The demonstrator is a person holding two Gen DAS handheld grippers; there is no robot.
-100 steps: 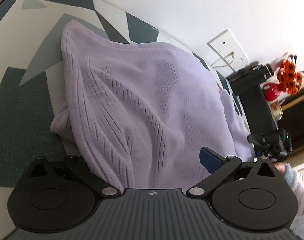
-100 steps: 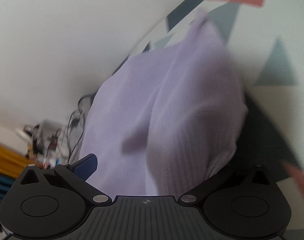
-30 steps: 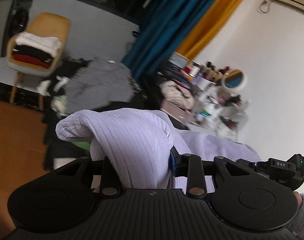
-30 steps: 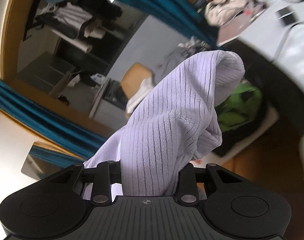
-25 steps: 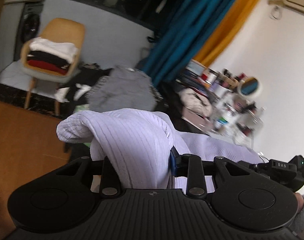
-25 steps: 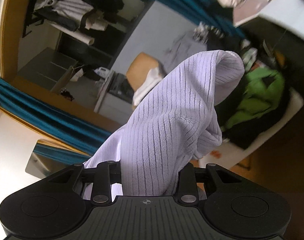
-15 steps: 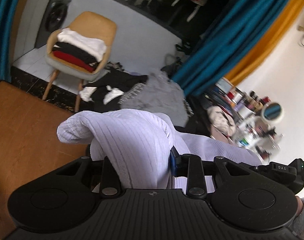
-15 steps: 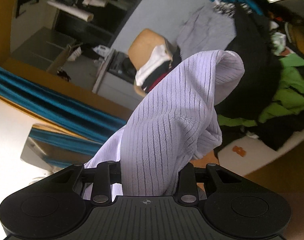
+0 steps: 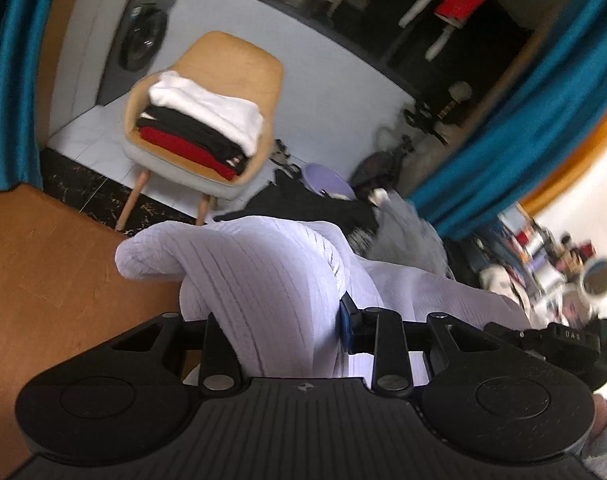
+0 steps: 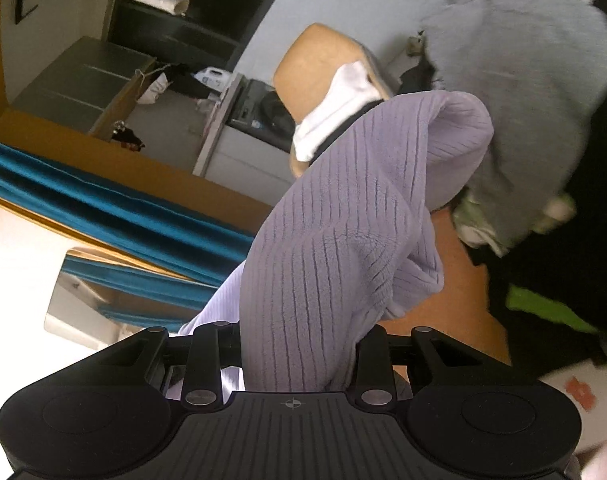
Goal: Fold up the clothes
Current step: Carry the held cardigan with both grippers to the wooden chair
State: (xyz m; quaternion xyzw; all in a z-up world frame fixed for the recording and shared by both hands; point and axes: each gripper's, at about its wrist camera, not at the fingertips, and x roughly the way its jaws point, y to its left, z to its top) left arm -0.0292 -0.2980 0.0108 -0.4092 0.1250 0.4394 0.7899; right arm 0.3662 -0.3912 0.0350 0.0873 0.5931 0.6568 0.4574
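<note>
Lifted off patterned surface: ribbed lilac fleece garment (image 9: 263, 280) | left claw (image 9: 279, 332), right claw (image 10: 295, 344) both clamping bunched folds

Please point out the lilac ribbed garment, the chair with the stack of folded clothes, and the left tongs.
lilac ribbed garment (image 10: 343, 240): right wrist view, ribbed bunch above the tongs.
chair (image 9: 239, 64): left wrist view, tan backrest.
left tongs (image 9: 279, 328): left wrist view, cloth-filled gap between fingertips.

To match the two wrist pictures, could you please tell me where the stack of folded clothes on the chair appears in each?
Left wrist: stack of folded clothes upper left, on the tan chair.
Right wrist: upper centre, white top layer behind the lilac garment.
Shared landmark: the tan chair.
</note>
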